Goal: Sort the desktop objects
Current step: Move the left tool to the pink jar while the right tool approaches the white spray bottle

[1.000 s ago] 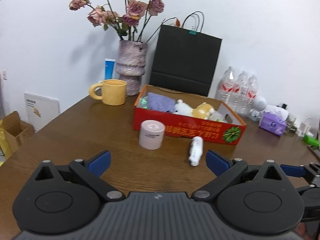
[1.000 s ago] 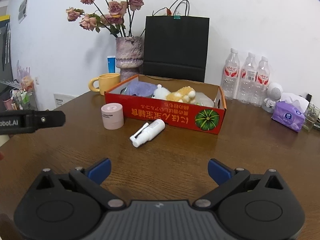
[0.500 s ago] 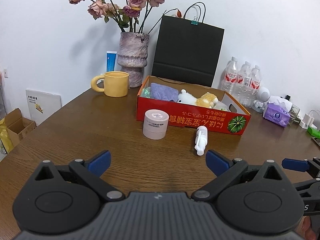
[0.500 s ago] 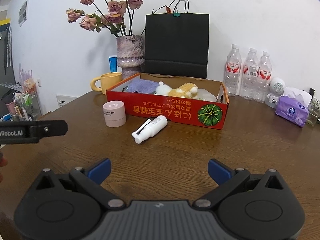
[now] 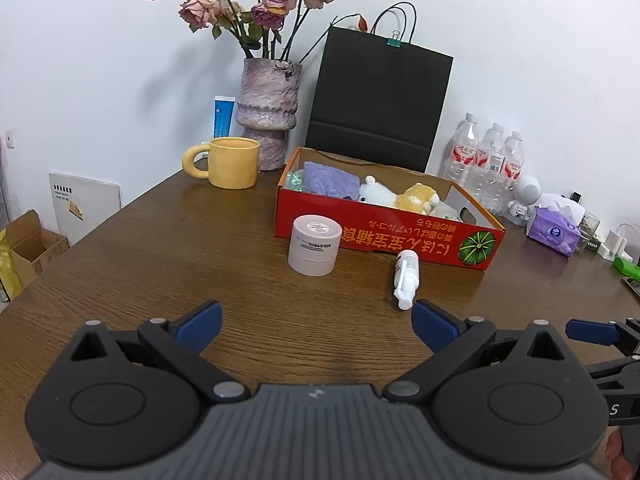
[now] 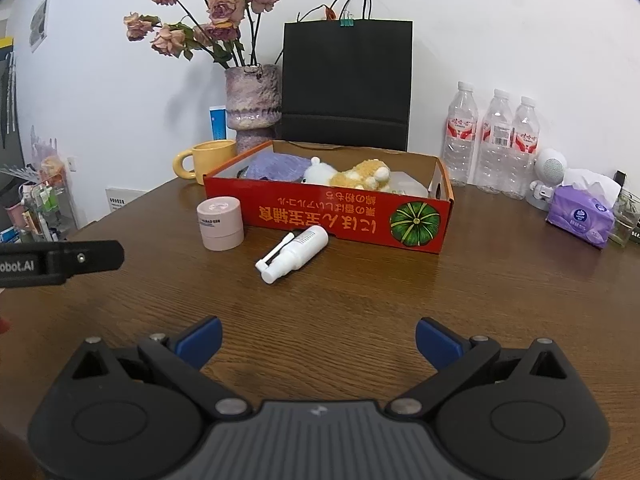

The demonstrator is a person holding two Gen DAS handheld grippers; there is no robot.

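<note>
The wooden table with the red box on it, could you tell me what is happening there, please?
A person holds two handheld grippers above the brown wooden table, sorting desktop items. Both the left gripper and the right gripper are open and empty. A round pink jar and a white spray bottle, lying on its side, sit in front of the red cardboard box, which already holds a purple cloth and plush toys.

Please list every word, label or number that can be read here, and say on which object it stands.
"obot.AI": on the left claw's black side, cut by the picture edge.
"S": on the right claw's body.
Red box: upside-down printed characters, not readable.
Pink jar, water bottles, tissue pack: labels too small.
</note>
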